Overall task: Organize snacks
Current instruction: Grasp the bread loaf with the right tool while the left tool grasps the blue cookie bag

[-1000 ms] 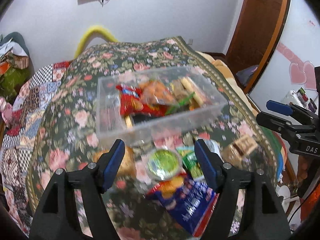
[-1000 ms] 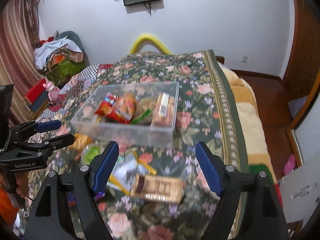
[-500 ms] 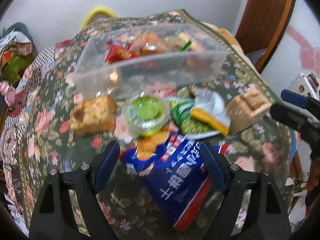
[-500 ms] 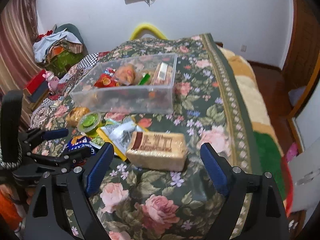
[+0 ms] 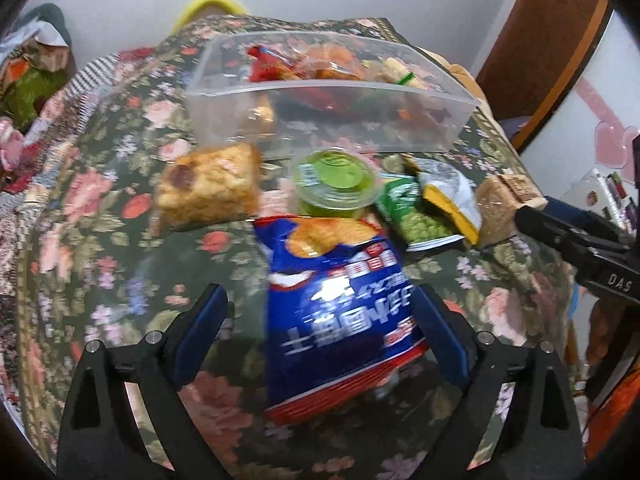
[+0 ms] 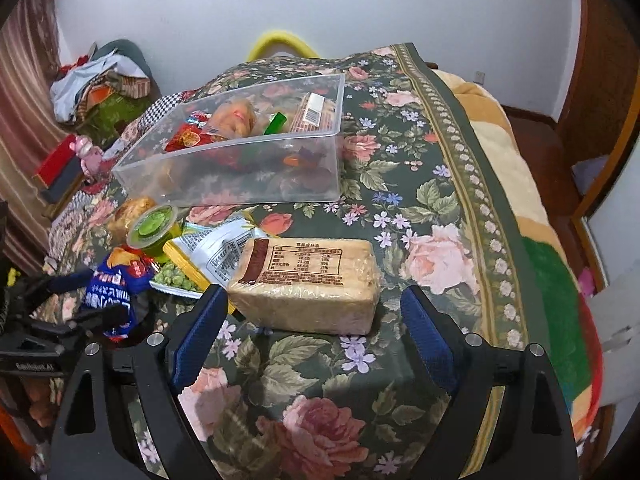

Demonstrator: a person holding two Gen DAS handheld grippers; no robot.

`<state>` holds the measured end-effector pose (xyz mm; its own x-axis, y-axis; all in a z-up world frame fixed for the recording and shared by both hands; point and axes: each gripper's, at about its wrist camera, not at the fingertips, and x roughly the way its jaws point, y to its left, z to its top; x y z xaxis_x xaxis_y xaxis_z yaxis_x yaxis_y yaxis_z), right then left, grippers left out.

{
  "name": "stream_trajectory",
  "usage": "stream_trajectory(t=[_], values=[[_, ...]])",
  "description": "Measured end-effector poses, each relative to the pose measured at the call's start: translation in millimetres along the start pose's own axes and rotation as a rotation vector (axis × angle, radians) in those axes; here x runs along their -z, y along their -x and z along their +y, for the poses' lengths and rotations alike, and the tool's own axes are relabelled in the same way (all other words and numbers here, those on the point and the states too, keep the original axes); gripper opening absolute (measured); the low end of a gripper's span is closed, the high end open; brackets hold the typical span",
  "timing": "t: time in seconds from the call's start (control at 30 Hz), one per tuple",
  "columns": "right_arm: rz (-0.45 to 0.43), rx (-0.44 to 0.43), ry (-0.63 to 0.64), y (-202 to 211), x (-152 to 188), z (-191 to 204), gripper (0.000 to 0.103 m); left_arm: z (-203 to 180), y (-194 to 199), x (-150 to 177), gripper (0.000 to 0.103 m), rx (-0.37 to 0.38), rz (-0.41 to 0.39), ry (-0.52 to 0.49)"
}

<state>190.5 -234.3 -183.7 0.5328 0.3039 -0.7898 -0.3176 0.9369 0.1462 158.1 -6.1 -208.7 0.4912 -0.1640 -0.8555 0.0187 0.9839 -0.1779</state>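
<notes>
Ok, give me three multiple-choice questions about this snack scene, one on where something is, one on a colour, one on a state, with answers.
1. Where is the clear plastic bin?
A. beyond the loose snacks on the floral cloth
B. on the floor
C. in a gripper

2. What colour is the chip bag between the left gripper fingers?
A. yellow
B. blue
C. pink

3. How is the right gripper?
A. shut on the wafer pack
B. shut, holding nothing
C. open around the wafer pack

Answers: 1 A, it rests on the cloth behind the snacks. 2 B, blue with a red hem. 3 C, gaps show on both sides.
</notes>
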Motion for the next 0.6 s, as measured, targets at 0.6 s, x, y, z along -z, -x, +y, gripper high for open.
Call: stream_trajectory(t=[0.6], values=[[0.011, -0.008, -0.038, -24.0, -2.6, 3.0, 0.081, -2.9, -18.2, -1.9, 0.069, -0.017, 0.0, -0.011]])
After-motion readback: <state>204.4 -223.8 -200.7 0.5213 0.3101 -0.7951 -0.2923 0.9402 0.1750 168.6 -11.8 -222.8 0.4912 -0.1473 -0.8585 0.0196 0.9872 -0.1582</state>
